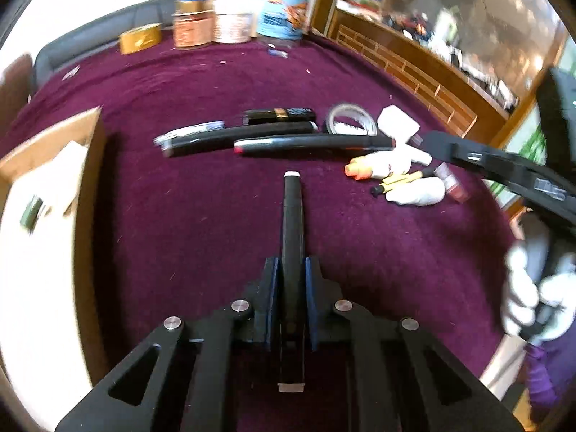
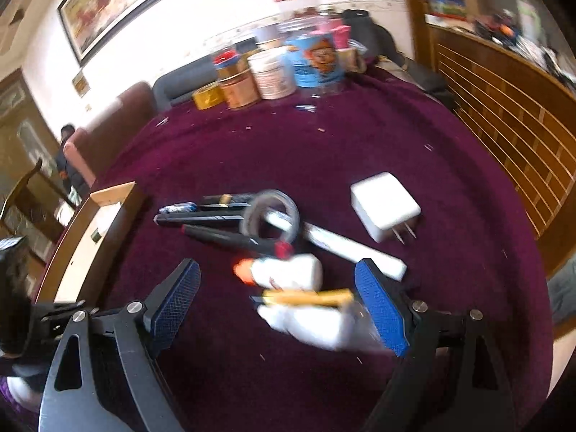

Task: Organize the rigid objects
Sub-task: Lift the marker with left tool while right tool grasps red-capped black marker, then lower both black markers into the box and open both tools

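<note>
My left gripper [image 1: 291, 270] is shut on a black marker [image 1: 292, 223] with a white tip that points away over the purple cloth. Beyond it lie two more black markers [image 1: 309, 141], a black tube [image 1: 279, 115], a tape roll [image 1: 351, 118] and a white charger [image 1: 397, 124]. My right gripper [image 2: 277, 291] stands open, low over a pile: a white bottle with an orange cap [image 2: 288, 271], a yellow pen [image 2: 306, 297] and a white bottle [image 2: 313, 325]. The tape roll [image 2: 273, 216], the charger [image 2: 385, 205] and a white stick [image 2: 356, 248] lie past them.
An open cardboard box [image 1: 54, 187] stands at the left edge of the table. Jars, tins and a yellow tape roll [image 1: 140, 37] crowd the far edge. A wooden cabinet [image 2: 504, 126] runs along the right. A gloved hand [image 1: 529, 298] holds the right gripper's handle.
</note>
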